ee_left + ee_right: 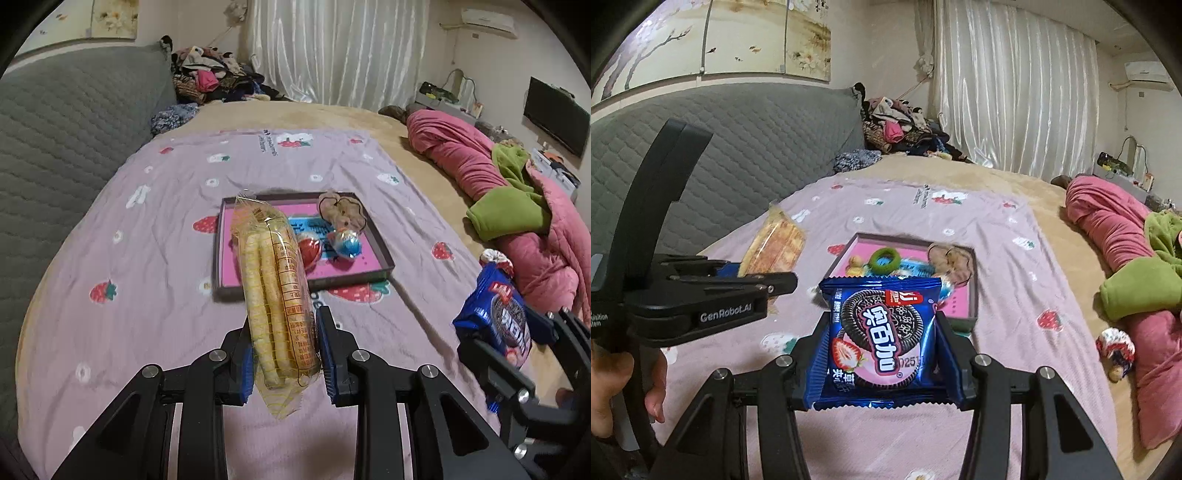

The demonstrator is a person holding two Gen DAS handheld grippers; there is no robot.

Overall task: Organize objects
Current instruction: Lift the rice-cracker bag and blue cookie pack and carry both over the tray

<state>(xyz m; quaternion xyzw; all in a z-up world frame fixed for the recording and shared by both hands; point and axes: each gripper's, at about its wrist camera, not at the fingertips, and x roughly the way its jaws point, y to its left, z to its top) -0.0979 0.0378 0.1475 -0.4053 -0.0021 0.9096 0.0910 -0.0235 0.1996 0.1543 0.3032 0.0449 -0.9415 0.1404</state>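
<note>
My left gripper (284,336) is shut on a clear yellow packet of long biscuit sticks (271,291), held upright above the bedspread. In the right wrist view that packet (775,245) sticks out of the left gripper at the left. My right gripper (882,332) is shut on a blue cookie packet (881,339) with a strawberry picture; the same packet (496,319) shows at the right edge of the left wrist view. Ahead of both lies a shallow pink tray (369,275) holding a red sweet (310,251), a blue-wrapped sweet (347,242), a brown scrunchie (341,210) and a green ring (884,260).
A lilac strawberry-print sheet (147,236) covers the bed. A grey quilted headboard (66,122) rises at the left. Pink and green bedding (517,206) lies at the right, with a small wrapped thing (1115,347) beside it. A clothes pile (214,77) sits at the back. A hand (613,391) holds the left gripper's handle.
</note>
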